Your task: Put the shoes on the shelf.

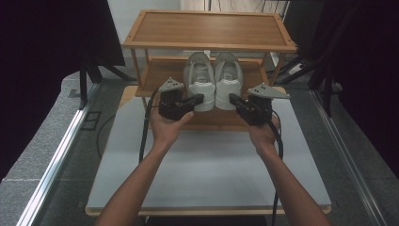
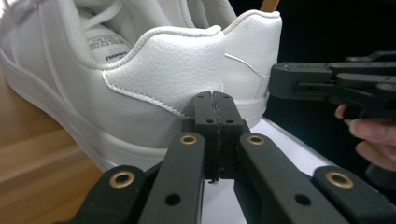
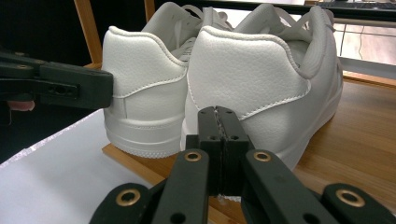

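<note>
Pair of white sneakers (image 1: 214, 80), heels at the lower shelf's (image 1: 160, 75) front edge; tongue label print unreadable. Left gripper (image 1: 200, 98) and right gripper (image 1: 233, 98): fingers pressed together, empty.

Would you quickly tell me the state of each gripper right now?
Left gripper: jaws shut, holding nothing, at the left shoe's heel.
Right gripper: jaws shut, holding nothing.

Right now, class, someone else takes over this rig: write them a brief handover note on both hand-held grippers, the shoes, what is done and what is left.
Left hand-held gripper: shut, empty, at the left shoe's heel.
Right hand-held gripper: shut, empty, at the right shoe's heel.
Shoes: side by side on the wooden rack's lower shelf, heels toward you.
Done: both grippers brought to the heels.
Left: probably open the jaws and grasp; neither shoe is held.
</note>
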Motion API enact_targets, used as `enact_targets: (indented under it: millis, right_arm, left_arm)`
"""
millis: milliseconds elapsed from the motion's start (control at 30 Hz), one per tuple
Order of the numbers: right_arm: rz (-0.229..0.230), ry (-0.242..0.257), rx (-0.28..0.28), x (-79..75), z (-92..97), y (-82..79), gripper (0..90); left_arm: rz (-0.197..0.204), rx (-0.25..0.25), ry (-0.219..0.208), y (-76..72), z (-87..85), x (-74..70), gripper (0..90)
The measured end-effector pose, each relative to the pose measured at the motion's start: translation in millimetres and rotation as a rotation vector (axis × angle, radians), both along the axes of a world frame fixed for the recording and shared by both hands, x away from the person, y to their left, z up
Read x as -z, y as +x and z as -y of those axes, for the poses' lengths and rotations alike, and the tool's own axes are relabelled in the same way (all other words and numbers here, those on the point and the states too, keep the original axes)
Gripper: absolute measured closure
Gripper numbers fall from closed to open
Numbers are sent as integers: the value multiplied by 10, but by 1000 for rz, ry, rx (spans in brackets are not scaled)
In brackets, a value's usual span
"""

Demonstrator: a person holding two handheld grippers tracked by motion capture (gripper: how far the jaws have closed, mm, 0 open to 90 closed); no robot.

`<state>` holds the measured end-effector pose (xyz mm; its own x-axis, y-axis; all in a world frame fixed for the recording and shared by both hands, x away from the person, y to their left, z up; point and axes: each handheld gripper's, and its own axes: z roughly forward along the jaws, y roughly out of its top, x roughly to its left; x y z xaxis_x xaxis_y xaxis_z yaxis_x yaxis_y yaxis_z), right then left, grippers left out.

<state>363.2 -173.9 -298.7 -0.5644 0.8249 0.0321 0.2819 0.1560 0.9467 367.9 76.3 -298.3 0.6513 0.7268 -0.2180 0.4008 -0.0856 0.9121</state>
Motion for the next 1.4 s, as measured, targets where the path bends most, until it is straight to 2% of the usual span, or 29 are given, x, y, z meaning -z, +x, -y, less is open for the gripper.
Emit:
enact_targets:
  millis: [133,200,533,633,767,900,1033,1233,1400]
  right_arm:
    - [-5,4,-7,16,20,8,896]
    - [-12,14,-12,22,26,11,896]
    - [-4,-16,-5,10,11,38,896]
    - [-13,5,-2,20,8,69,896]
    - [-13,6,-3,21,11,71,896]
    - [-20,16,-9,27,30,75,896]
    - [-28,5,-6,49,29,72,895]
    - [-49,32,-18,75,57,71,890]
    - [-51,46,-25,98,78,68,870]
  left_arm:
    - [-3,-10,3,19,13,-7,900]
    - [-7,-9,-9,29,8,3,900]
    - [-17,-7,-47,26,2,35,900]
    - [-10,-9,-43,21,5,38,900]
    - [-17,4,-55,38,-11,42,900]
    - [-8,15,-43,58,-17,27,900]
    - [0,9,-56,61,-17,41,900]
    - [-8,11,-80,42,-26,80,899]
    - [-11,26,-79,24,-16,70,838]
